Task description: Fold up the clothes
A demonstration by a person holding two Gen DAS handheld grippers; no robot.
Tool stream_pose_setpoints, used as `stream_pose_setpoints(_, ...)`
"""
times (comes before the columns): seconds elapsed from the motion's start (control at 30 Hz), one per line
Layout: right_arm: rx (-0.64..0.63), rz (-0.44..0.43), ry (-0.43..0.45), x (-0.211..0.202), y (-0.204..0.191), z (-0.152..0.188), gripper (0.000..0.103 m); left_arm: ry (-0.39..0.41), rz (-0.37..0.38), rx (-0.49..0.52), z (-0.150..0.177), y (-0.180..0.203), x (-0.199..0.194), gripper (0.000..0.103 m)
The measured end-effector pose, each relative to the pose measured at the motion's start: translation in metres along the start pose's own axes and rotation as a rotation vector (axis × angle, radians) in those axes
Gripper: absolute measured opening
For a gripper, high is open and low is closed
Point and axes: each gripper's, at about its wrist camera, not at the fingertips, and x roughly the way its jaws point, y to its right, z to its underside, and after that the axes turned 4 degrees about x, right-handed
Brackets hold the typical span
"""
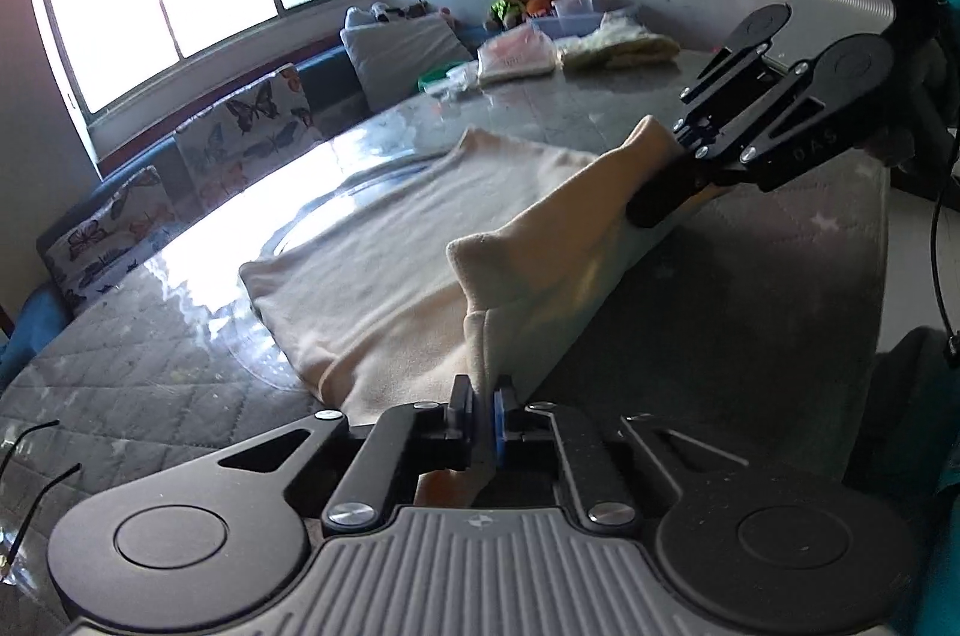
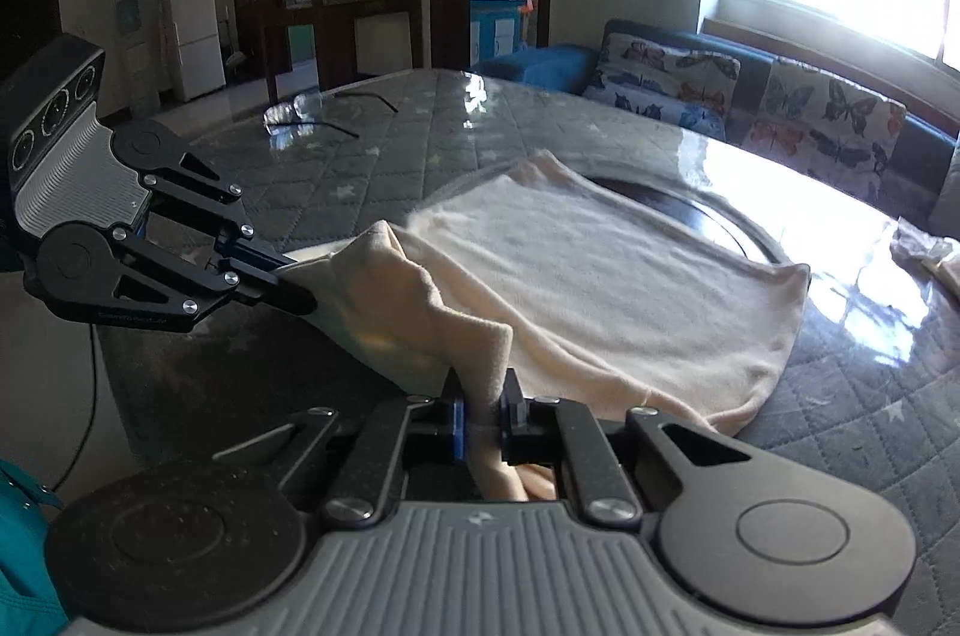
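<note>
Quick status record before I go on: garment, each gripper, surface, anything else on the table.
garment: cream cloth, mostly flat, near edge lifted
left gripper: shut on the cloth's near edge
right gripper: shut on the same edge, further along
surface: grey quilted table cover under a glossy clear sheet
other: folded pale clothes at the far end; spectacles on the table

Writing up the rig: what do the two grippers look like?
Both match: left gripper and right gripper have black linkage arms, round black pivot discs, a ribbed grey body, silver screws and blue pads at the jaws. Each carries a three-lens camera block; a black cable trails off.
</note>
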Motion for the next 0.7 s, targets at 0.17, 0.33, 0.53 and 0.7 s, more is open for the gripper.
stream_pose_setpoints(0.17,-0.017,-0.024,0.028,-0.023,-0.008,-0.003,0.009,0.028,0.021,0.004,-0.003,0.006,-0.024,0.007)
stream_pose_setpoints(0.33,-0.043,-0.073,0.014,-0.055,-0.024,0.001,0.009,0.052,0.070,0.013,-0.003,0.019,-0.059,0.006)
stream_pose_setpoints(0.53,-0.068,-0.148,-0.013,-0.103,-0.048,0.003,0.009,0.085,0.153,0.018,-0.002,0.035,-0.104,0.007)
stream_pose_setpoints(0.7,-0.061,-0.136,-0.029,-0.108,-0.047,-0.002,0.009,0.095,0.148,0.024,-0.006,0.035,-0.098,0.007)
